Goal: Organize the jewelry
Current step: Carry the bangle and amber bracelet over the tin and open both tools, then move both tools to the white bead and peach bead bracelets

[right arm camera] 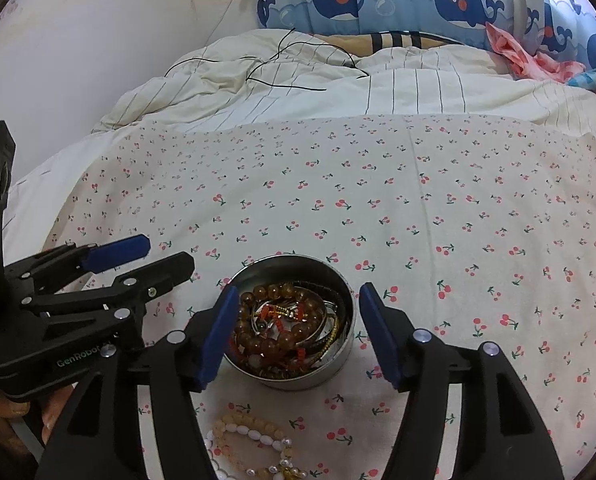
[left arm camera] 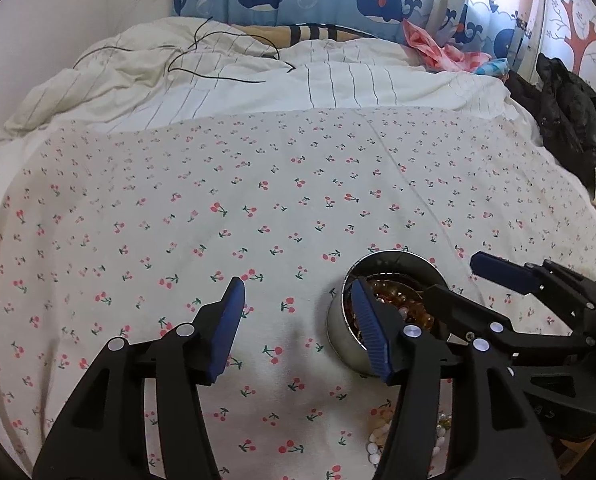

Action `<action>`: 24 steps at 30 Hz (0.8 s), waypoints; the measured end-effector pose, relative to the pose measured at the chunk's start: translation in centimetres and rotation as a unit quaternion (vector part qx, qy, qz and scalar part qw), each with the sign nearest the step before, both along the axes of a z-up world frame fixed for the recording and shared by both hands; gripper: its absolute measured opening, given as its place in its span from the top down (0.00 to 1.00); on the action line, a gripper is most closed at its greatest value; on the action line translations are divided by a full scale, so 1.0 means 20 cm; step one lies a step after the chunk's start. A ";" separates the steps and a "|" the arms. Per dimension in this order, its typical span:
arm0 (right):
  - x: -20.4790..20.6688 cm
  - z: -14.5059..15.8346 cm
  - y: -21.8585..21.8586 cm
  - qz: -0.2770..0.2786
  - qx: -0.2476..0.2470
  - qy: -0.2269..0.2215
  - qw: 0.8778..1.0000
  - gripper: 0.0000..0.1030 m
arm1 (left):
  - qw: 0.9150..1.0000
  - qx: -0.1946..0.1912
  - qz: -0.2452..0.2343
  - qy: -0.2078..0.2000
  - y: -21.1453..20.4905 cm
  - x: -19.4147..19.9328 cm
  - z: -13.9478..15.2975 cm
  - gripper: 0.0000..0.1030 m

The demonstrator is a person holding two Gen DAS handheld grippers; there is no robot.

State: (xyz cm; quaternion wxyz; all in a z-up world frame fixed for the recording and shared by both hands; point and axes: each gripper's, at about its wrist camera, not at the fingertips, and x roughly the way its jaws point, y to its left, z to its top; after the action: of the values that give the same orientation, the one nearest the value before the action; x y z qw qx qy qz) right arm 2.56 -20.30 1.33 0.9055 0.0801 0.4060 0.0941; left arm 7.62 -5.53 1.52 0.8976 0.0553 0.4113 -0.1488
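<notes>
My right fingers (right arm camera: 293,334) are spread wide and hold nothing, poised over the tin (right arm camera: 340,364) of bracelets (right arm camera: 273,320) on the bed (right arm camera: 418,220). My left fingers (left arm camera: 298,328) gape empty beside it. Pale beads (right arm camera: 253,436) lie nearer me.

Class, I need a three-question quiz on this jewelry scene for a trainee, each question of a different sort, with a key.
1. True or false: the round metal tin holds bracelets.
2. Where do the pale bead bracelets lie? A) inside the tin B) on the cherry-print sheet, nearer the camera than the tin
3. Fill in: the left tool and the right tool are both ____.

Key: 1 true; 2 B; 3 open
</notes>
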 end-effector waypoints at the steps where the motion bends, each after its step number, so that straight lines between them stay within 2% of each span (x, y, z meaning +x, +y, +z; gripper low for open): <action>1: 0.00 0.00 0.00 0.000 -0.001 0.000 1.000 0.39 | 1.000 0.002 -0.001 -0.001 0.00 0.00 0.00 0.48; 11: -0.04 0.01 0.01 0.006 -0.021 -0.003 1.000 0.30 | 1.000 0.024 -0.007 -0.014 -0.02 -0.04 0.01 0.44; 24: -0.14 -0.02 -0.07 0.018 -0.045 0.012 0.999 0.27 | 0.997 0.068 -0.029 -0.035 -0.02 -0.14 -0.01 0.38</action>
State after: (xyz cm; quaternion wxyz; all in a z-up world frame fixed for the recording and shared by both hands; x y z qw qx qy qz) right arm -0.23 -21.73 0.96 0.9015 0.0332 0.4219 0.0906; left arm 4.86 -5.99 1.29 0.9008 0.1328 0.3874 -0.1441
